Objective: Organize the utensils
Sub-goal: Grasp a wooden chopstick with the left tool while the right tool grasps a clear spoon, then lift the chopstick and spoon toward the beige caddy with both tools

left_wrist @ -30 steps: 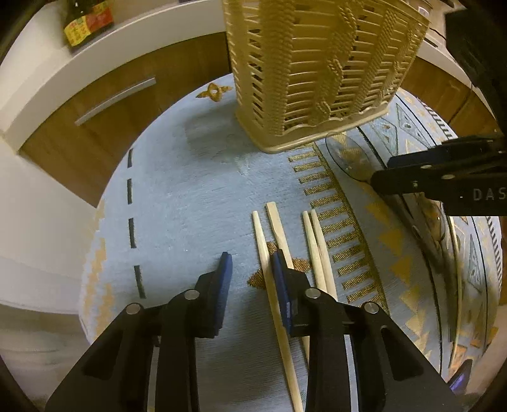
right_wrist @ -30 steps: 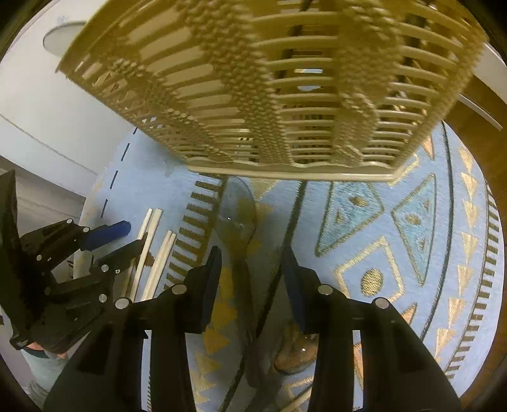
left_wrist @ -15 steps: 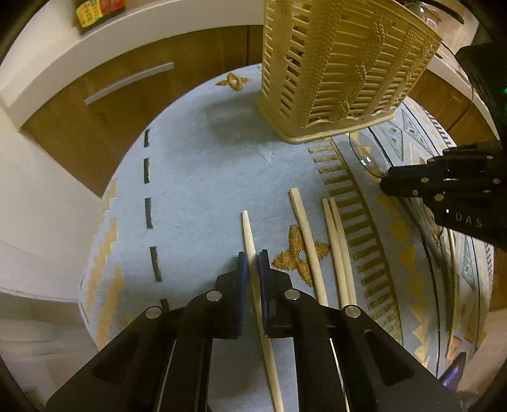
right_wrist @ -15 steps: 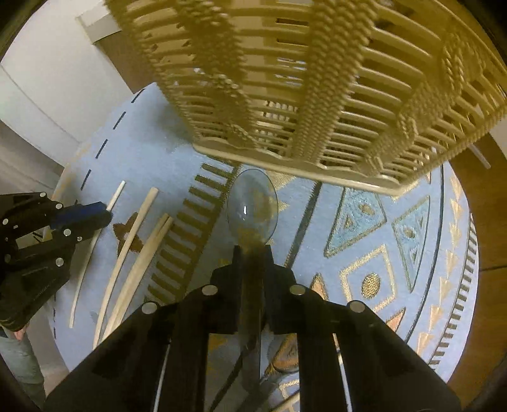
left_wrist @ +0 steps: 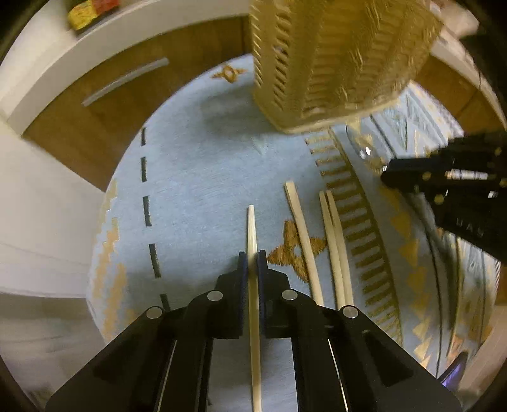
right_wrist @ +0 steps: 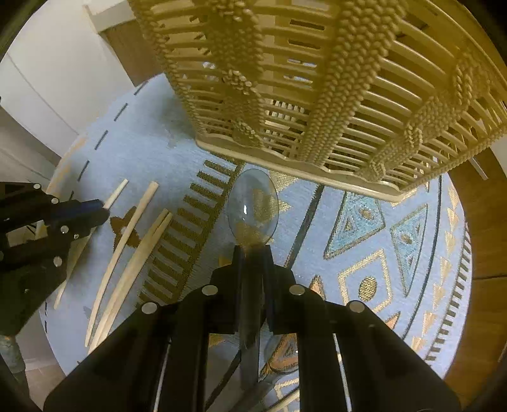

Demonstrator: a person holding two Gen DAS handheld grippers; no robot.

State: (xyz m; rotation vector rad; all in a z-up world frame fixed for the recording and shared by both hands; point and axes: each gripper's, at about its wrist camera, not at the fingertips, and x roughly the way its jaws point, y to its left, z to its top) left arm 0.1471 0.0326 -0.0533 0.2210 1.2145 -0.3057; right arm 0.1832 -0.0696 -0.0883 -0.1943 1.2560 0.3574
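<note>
My left gripper (left_wrist: pixel 252 258) is shut on a pale wooden chopstick (left_wrist: pixel 252 225), held just above the round patterned mat (left_wrist: pixel 196 190). Three more chopsticks (left_wrist: pixel 329 234) lie on the mat to its right. My right gripper (right_wrist: pixel 252 252) is shut on the handle of a clear plastic spoon (right_wrist: pixel 253 206), whose bowl points at the foot of the beige slatted basket (right_wrist: pixel 317 79). The basket (left_wrist: pixel 332 57) stands at the far side of the mat. The right gripper shows in the left wrist view (left_wrist: pixel 389 177), and the left gripper in the right wrist view (right_wrist: pixel 101 212).
The mat covers a small round table with its edge close on the left (left_wrist: pixel 95 241). A wooden cabinet with a metal handle (left_wrist: pixel 126 79) stands behind. A bottle with a yellow label (left_wrist: pixel 92 6) sits on the white counter. Another clear utensil lies under my right gripper (right_wrist: pixel 282 351).
Both grippers have closed: the left on a chopstick, the right on the clear spoon. Each has lifted its item slightly, and the left view has shifted toward the basket.
</note>
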